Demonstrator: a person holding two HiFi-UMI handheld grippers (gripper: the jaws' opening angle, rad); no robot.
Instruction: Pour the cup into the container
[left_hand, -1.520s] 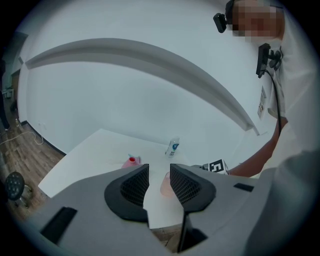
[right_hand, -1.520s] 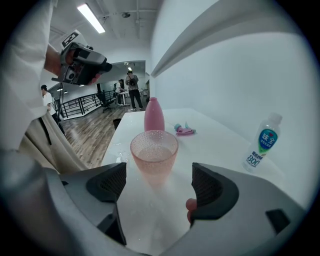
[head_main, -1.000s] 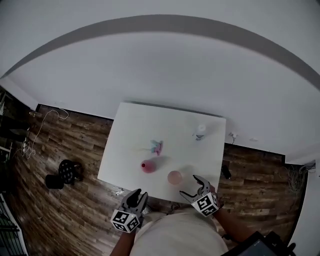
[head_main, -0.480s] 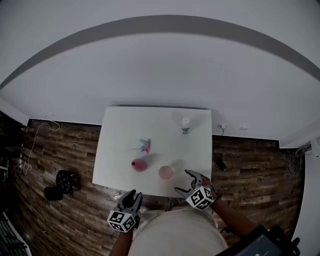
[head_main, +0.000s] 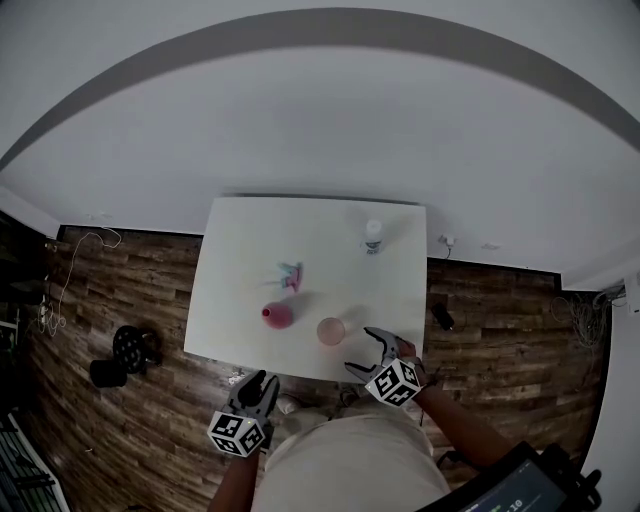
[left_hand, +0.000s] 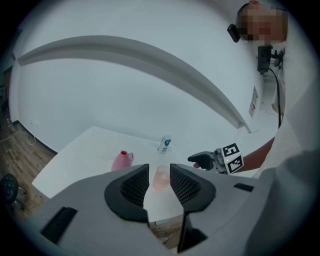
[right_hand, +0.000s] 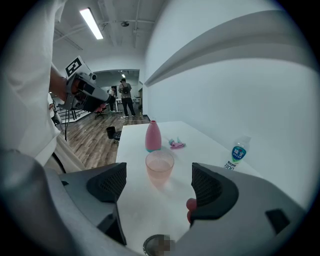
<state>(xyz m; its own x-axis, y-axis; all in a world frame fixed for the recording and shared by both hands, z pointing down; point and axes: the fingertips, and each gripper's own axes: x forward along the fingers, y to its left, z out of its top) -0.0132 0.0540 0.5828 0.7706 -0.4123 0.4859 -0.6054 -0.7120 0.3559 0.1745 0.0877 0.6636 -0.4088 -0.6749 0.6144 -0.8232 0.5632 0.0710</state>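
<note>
A clear cup (head_main: 331, 330) with pinkish liquid stands near the front edge of the white table (head_main: 240, 240). Left of it is a pink narrow-necked container (head_main: 277, 315). My right gripper (head_main: 362, 350) hovers open just in front and right of the cup, not touching it. In the right gripper view the cup (right_hand: 159, 167) lies ahead between the wide-apart jaws of my right gripper (right_hand: 159, 182), with the container (right_hand: 152, 136) behind it. My left gripper (head_main: 262, 380) hangs off the table's front edge, open and empty. In its own view, cup (left_hand: 161, 177) and container (left_hand: 120, 161) stand far beyond it.
A small water bottle (head_main: 373, 237) stands at the table's far right, and a small pink and teal object (head_main: 290, 275) lies behind the container. A black stool (head_main: 132, 345) and cables sit on the wood floor to the left. People stand far off in the room (right_hand: 125, 97).
My right gripper has edged a little nearer to the cup. The left gripper and the things on the table have stayed put; the head camera has shifted slightly.
</note>
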